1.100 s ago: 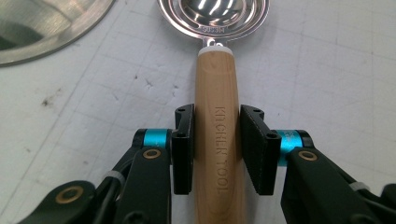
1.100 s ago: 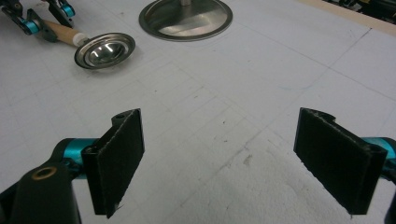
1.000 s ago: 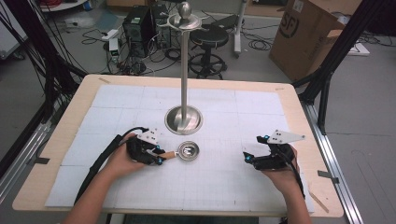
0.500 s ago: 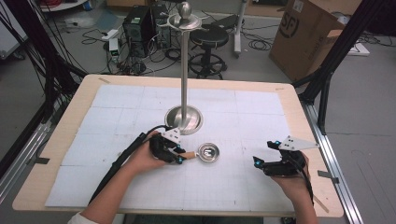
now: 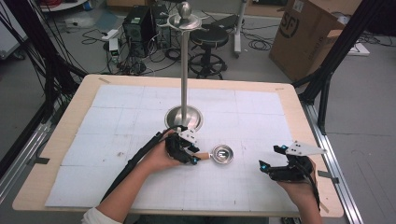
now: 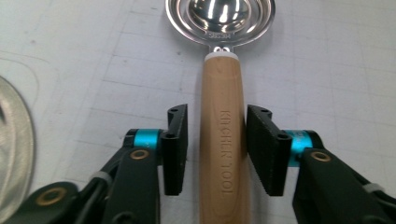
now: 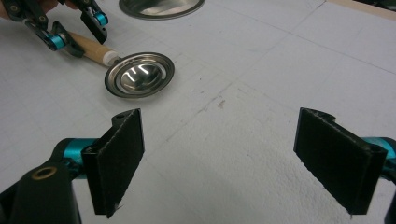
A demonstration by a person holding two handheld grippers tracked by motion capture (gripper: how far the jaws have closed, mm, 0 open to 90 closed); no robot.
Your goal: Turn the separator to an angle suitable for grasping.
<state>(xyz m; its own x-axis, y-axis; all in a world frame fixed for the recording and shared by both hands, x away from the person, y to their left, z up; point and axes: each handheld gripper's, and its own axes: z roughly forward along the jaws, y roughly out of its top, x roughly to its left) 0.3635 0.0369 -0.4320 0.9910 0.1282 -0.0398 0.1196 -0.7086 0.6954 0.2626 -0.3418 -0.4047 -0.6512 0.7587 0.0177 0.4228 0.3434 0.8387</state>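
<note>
White gridded paper (image 5: 261, 116) covers the wooden table. On it lies a shiny metal scoop with a wooden handle (image 6: 223, 140), between the left gripper (image 5: 192, 156), whose jaws have just been opening, pads apart. The right gripper (image 5: 271, 169) is spread wide, holding nothing. Pulling back crooked might bump the handle and spin it.

Left forearm (image 5: 122, 193) in from the bottom edge, angled up and to the right, hand (image 5: 161, 157) wrapped round the left gripper (image 5: 195, 158). Jaws just been opening, pads (image 6: 176, 140) now standing off either side of a wooden handle (image 6: 223, 140), a sliver of gap on each side. Right hand (image 5: 299, 189) low at the right, right gripper (image 5: 270, 158) pointing left, jaws spread wide, nothing between.
</note>
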